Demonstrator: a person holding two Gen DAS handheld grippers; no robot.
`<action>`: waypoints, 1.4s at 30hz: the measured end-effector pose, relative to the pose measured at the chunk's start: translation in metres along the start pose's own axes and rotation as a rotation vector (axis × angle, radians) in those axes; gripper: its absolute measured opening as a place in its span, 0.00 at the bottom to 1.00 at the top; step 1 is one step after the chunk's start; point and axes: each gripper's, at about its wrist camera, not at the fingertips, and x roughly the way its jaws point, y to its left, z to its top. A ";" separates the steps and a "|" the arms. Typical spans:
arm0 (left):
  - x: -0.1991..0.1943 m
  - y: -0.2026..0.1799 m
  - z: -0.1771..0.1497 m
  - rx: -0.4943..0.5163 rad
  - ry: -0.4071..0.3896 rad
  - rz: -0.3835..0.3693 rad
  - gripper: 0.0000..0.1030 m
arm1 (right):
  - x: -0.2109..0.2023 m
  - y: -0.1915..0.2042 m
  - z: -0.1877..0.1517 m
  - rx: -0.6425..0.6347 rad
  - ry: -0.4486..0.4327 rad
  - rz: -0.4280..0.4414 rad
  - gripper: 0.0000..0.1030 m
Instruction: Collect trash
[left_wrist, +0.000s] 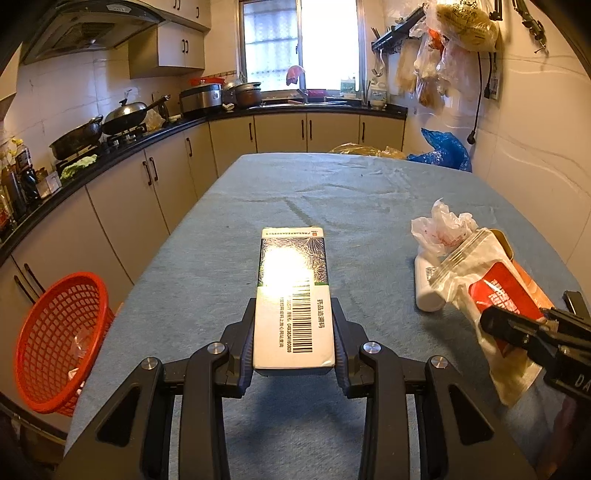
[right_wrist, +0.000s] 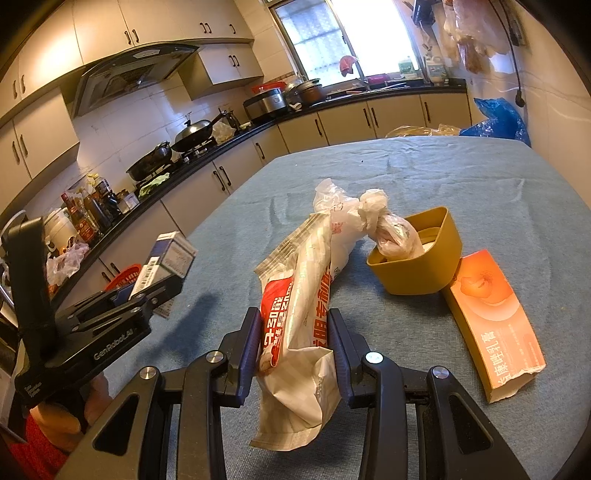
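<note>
My left gripper (left_wrist: 294, 325) is shut on a white and dark-blue medicine box (left_wrist: 293, 291) with a barcode, held above the blue-clothed table (left_wrist: 332, 192). The right wrist view shows the same box (right_wrist: 168, 258) in that gripper (right_wrist: 155, 286) at the left. My right gripper (right_wrist: 294, 332) is shut on a long white and red plastic wrapper (right_wrist: 299, 306), lifted at its near end. A red mesh basket (left_wrist: 59, 343) stands off the table's left edge, with a bit of clear plastic inside.
A yellow tub (right_wrist: 417, 273) holds a knotted plastic bag (right_wrist: 391, 229), and an orange carton (right_wrist: 495, 325) lies beside it. A crumpled white bag (left_wrist: 443, 225) lies behind the wrapper. Counters with pans run along the left. Blue bags sit past the table's far right corner.
</note>
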 end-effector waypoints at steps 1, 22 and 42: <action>-0.001 0.003 0.000 0.000 -0.001 0.005 0.32 | -0.001 0.001 -0.001 0.003 -0.004 -0.002 0.38; -0.033 0.074 -0.005 -0.132 -0.062 0.031 0.32 | 0.008 0.073 0.013 -0.014 0.054 0.107 0.38; -0.054 0.232 -0.039 -0.389 -0.068 0.189 0.32 | 0.088 0.205 0.027 -0.154 0.194 0.221 0.38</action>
